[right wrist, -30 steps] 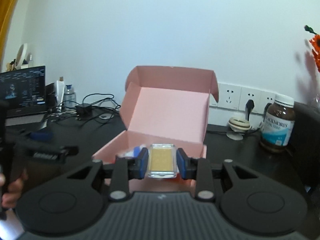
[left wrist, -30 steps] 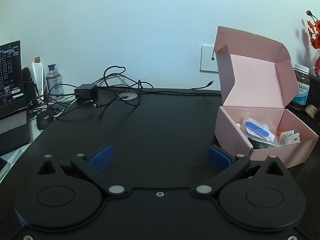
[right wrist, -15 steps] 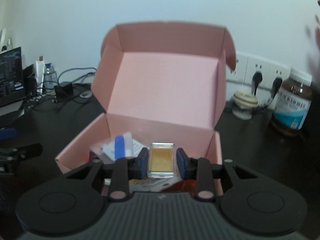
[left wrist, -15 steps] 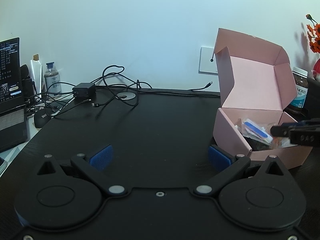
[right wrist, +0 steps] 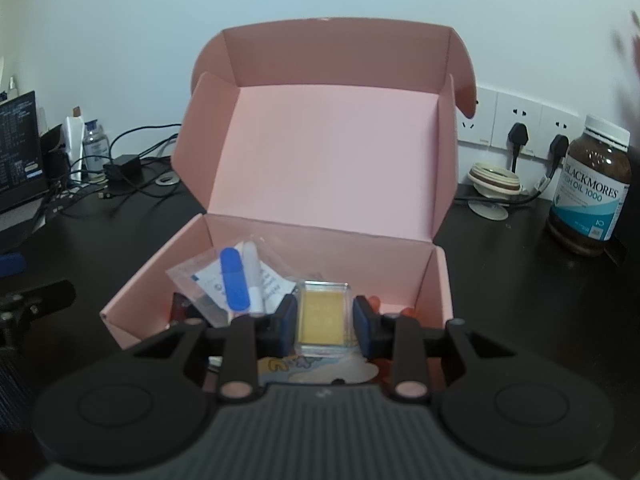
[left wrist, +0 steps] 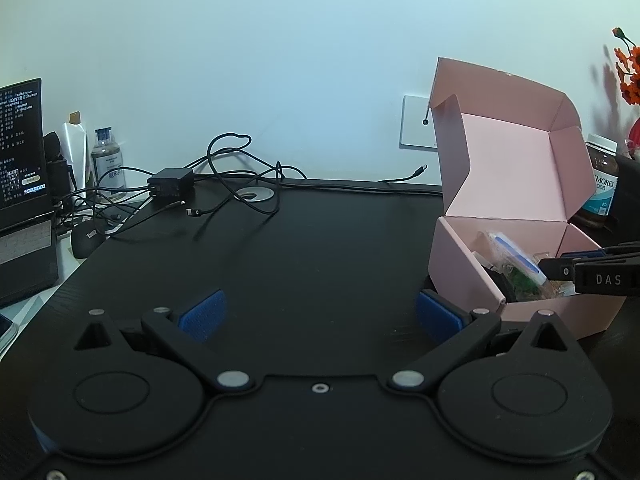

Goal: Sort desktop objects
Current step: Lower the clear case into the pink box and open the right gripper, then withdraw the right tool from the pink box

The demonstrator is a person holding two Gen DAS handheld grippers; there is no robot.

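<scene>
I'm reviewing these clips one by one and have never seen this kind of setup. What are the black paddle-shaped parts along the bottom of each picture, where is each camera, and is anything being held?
No robot here: a person holds a two-finger gripper in each hand, and a wide-angle camera on each looks forward along its fingers. The black shapes at the bottom are the gripper's own body.

The left wrist view shows the left gripper with jaws wide apart and nothing between them, over a black desk. Cables and a charger lie at the back, a laptop at the left.

The right wrist view shows the right gripper shut on a small clear case with a yellow inside, held over the open pink box. The box already holds a clear bag with a blue item. A supplement bottle stands to the right.
</scene>
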